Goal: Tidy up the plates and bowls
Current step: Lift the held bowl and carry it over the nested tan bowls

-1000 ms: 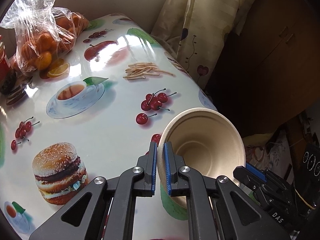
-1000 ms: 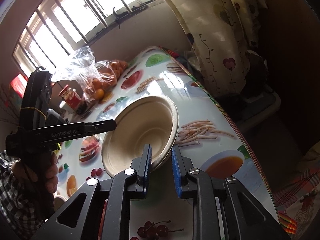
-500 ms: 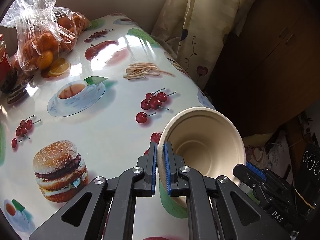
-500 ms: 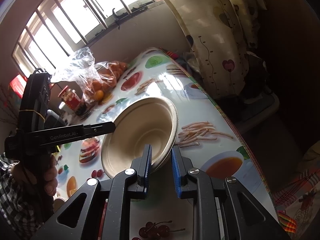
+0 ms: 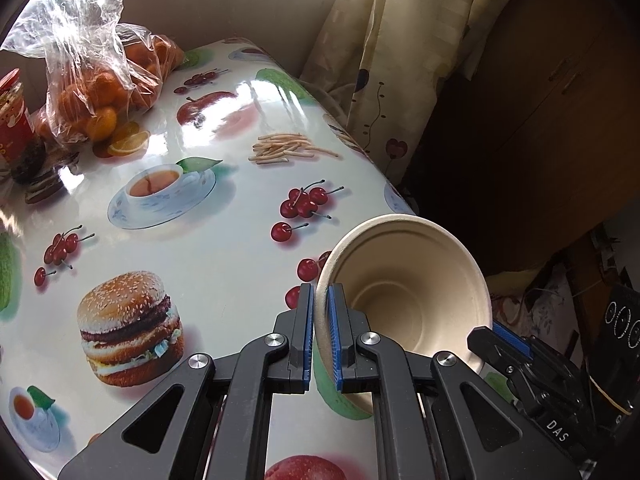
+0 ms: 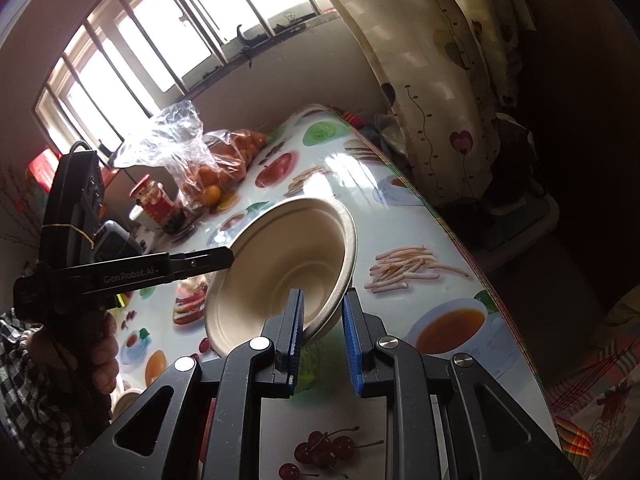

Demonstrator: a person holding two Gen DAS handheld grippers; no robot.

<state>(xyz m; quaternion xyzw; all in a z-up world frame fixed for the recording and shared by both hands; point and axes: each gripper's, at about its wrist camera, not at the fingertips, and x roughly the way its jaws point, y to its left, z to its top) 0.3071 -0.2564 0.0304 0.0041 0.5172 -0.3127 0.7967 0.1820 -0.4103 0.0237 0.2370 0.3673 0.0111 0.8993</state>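
The left gripper (image 5: 321, 332) clamps the rim of 1 tilted paper bowl (image 5: 408, 296) above the table (image 5: 224, 248) edge. The right gripper (image 6: 322, 340) straddles the opposite rim, jaws apart; contact is unclear.

Matte black plastic all over both tongs, left tongs (image 5: 321, 332) and right tongs (image 6: 322, 338) alike, with triangular cut-outs in the linkage arms and shiny silver screws at the pivots. Blue ribbed pads (image 5: 333, 336) lining the inner faces of the fingers. White "GenRobot.AI" lettering along the left unit's side in the right wrist view, plus a thin yellow band around its upright black body. "DAS" printed on the right unit. Bare-skinned hand (image 6: 94, 354) around the handle, checked black-and-white sleeve (image 6: 18, 368) below.
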